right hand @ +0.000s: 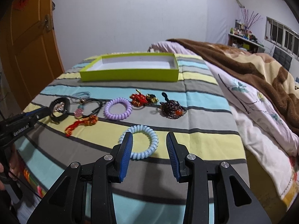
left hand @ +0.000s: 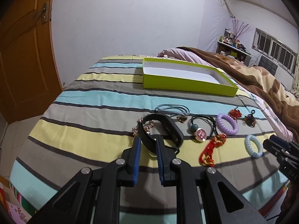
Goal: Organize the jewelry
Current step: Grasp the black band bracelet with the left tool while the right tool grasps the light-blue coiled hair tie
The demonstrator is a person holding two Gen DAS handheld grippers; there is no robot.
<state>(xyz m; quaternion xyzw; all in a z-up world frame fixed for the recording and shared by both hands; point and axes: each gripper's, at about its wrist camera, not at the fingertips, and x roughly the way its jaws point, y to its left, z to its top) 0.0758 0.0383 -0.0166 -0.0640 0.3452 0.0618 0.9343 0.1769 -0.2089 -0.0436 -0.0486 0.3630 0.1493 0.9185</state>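
Left gripper (left hand: 148,142) partly open astride black band (left hand: 162,130), right gripper (right hand: 149,140) wide, left finger overlapping pale blue coil (right hand: 139,141)

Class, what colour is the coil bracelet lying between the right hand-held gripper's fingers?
Light blue coil bracelet; clearest in the right wrist view.

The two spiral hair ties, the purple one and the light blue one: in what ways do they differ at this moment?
The purple spiral tie is lilac; the light blue spiral tie is pale blue. The purple spiral tie lies farther back, in the row of items nearer the green box, with no gripper at it; the light blue spiral tie lies alone, nearer, and the open right gripper straddles it. Both are coiled rings lying flat on the striped sheet.
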